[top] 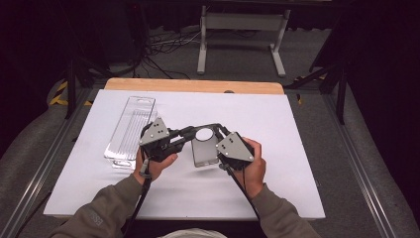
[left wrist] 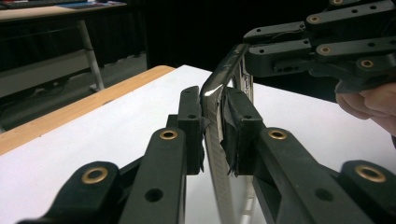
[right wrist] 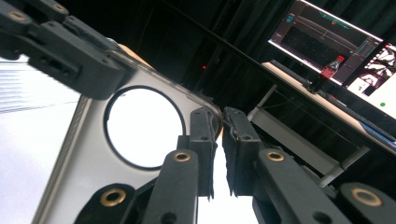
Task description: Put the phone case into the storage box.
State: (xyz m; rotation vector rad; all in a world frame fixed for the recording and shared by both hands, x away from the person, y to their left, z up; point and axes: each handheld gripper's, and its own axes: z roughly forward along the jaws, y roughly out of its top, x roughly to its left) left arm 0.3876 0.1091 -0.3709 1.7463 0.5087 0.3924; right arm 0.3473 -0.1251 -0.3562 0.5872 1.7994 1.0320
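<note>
Fingers of both grippers clamped on one thing: clear phone case w/ round cutout, held up off bench between the two hands.

High view: left gripper [top: 184,134] and right gripper [top: 221,132] meet at far end of phone case [top: 204,151], one on each upper corner. Case above white bench [top: 277,148], mid-bench, slightly near side. Long axis runs roughly away from person; cutout end far, plain end hangs toward person. Clear plastic tray [top: 130,131] lies flat to left, just apart from left hand. Risk: two grips close together on one end, so free end can swing or sag; if hands pull apart or twist unevenly, soft case bends or pops out of one grip.

Left gripper view: fingers [left wrist: 191,126] pinched edge-on over case rim [left wrist: 215,107], almost fully closed, thin wall between pads. Case seen on edge, standing near upright, length running away from camera. Other gripper bites same rim farther off, upper right. Risk: hold is on narrow rim only; small slip and rim slides off pads.

Right gripper view: fingers [right wrist: 201,140] nearly closed on rounded corner of case [right wrist: 84,168], beside cutout. Bite looks shallow, right at corner edge; likeliest spot to let go, case then dropping to bench.
</note>
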